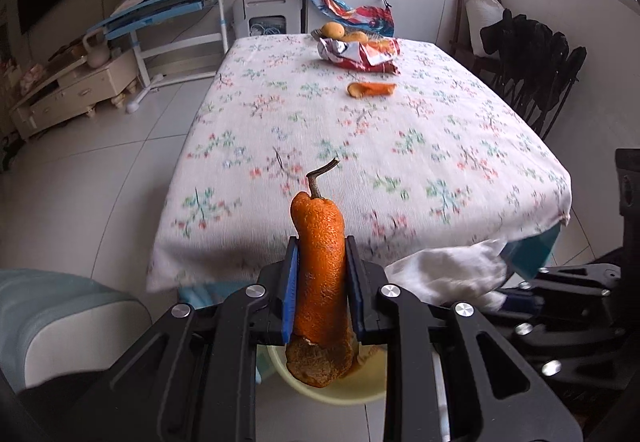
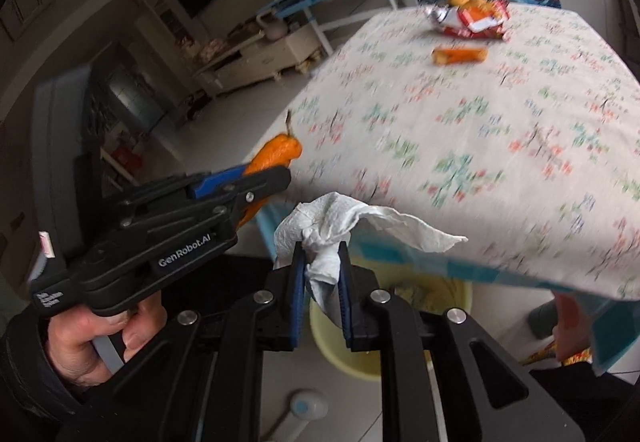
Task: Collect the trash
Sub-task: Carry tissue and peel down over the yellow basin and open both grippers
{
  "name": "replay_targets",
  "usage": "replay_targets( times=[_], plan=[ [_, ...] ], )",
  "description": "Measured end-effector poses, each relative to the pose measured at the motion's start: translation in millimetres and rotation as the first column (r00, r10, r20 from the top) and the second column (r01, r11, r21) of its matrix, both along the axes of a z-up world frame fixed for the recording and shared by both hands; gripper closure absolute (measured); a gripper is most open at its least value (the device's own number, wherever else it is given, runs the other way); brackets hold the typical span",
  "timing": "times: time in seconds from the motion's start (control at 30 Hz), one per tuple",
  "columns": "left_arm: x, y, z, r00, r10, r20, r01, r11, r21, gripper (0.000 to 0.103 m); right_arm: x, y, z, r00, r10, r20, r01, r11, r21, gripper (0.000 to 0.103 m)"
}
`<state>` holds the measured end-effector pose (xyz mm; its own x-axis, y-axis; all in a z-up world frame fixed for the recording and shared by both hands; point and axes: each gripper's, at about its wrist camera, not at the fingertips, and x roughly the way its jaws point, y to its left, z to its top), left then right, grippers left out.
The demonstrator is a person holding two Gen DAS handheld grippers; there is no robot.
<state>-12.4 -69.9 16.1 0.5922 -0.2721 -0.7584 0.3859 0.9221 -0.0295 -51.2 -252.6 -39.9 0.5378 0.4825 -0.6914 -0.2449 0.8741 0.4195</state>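
A curled strip of orange peel [image 1: 322,274], its stem pointing up, is being clamped between the blue pads of the left gripper [image 1: 322,262], just off the near edge of the table [image 1: 400,145] covered with a floral cloth. A pale yellow bin [image 1: 332,382] is being seen directly below the peel, on the floor. In the right wrist view, a crumpled white paper tissue [image 2: 332,238] is being pinched by the closed right gripper [image 2: 322,266], above the same bin [image 2: 460,294] and near the table's near edge. The left gripper is being held to the left of the tissue by a hand [image 2: 86,338] in a dark sleeve. At the far end of the table, a second piece of peel [image 1: 370,89] is lying apart from a torn red snack wrapper [image 1: 360,55], with yellow fruit [image 1: 334,29] just behind the wrapper.
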Motion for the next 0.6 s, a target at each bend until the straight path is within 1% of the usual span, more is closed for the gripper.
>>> replay_targets(
  times=[0.17, 0.33, 0.6],
  plan=[
    [-14.8, -1.9, -8.2, 1.000, -0.014, -0.021, 0.015, 1.000, 0.009, 0.082, -3.7, 11.8, -16.7, 0.998, 0.024, -0.058, -0.026, 0.999, -0.024, 0.086],
    [-21.5, 1.1, -24.4, 0.997, -0.015, -0.082, 0.015, 1.000, -0.003, 0.082, -2.1, 20.1, -35.5, 0.993, 0.037, -0.110, -0.044, 0.997, -0.062, 0.086],
    [-14.7, 5.1, -49.9, 0.985, 0.005, -0.172, -0.006, 1.000, -0.008, 0.082, 5.0, 25.8, -56.6, 0.986, 0.031, -0.161, -0.051, 0.992, -0.117, 0.085]
  ],
)
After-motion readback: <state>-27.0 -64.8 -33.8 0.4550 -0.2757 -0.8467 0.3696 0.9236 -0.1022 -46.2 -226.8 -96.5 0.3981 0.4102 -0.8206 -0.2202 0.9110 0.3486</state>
